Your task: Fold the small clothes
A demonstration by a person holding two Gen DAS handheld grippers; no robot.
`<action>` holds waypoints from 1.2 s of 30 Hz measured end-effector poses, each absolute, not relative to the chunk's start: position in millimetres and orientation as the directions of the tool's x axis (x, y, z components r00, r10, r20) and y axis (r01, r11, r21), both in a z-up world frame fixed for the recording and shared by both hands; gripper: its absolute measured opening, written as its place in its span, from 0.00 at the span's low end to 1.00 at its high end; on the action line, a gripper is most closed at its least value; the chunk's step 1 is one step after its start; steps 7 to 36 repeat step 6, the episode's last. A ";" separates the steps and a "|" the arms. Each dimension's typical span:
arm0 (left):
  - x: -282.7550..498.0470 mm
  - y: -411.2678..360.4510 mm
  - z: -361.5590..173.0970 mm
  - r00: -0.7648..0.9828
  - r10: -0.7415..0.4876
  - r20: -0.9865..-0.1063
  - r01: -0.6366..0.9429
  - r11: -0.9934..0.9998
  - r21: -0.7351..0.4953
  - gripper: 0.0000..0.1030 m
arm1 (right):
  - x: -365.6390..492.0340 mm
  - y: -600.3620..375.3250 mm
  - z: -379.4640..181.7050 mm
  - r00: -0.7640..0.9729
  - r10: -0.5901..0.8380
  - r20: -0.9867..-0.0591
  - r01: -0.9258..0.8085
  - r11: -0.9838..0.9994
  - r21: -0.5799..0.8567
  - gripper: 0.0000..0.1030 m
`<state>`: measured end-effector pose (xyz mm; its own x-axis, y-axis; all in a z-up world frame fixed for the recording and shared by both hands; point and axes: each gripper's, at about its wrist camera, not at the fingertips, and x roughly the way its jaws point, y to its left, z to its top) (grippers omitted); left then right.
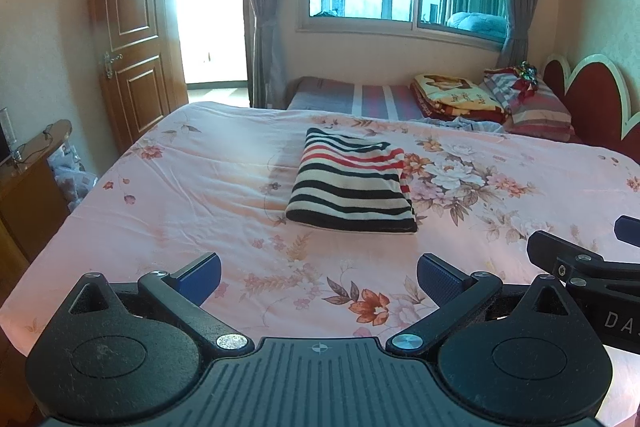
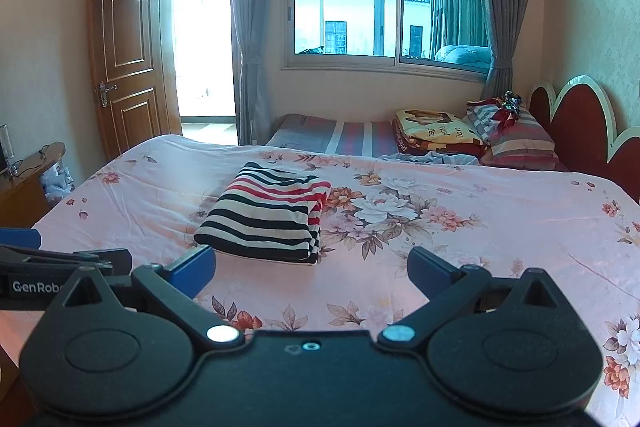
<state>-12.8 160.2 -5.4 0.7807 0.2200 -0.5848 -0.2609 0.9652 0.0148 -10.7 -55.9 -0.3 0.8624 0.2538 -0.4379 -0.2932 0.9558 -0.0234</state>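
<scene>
A small striped garment (image 1: 352,183), black, white and red, lies folded into a neat rectangle on the pink floral bedsheet (image 1: 180,179). It also shows in the right wrist view (image 2: 266,213). My left gripper (image 1: 318,277) is open and empty, held above the near part of the bed, short of the garment. My right gripper (image 2: 310,273) is open and empty, just short of the garment's near edge. The right gripper also shows at the right edge of the left wrist view (image 1: 580,259), and the left gripper at the left edge of the right wrist view (image 2: 60,259).
The bedsheet (image 2: 500,227) covers a wide bed. A second bed behind holds folded blankets (image 1: 456,97) and pillows (image 1: 536,107) against a red headboard (image 1: 592,99). A wooden door (image 1: 128,35) stands open at the left. A wooden desk (image 1: 28,167) is at the left edge.
</scene>
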 end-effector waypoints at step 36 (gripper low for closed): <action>5.8 167.8 -15.9 0.772 0.207 -0.601 -0.268 0.963 -0.012 1.00 | 2.0 -55.0 -6.1 0.855 0.245 -0.457 -0.285 0.958 -0.021 0.99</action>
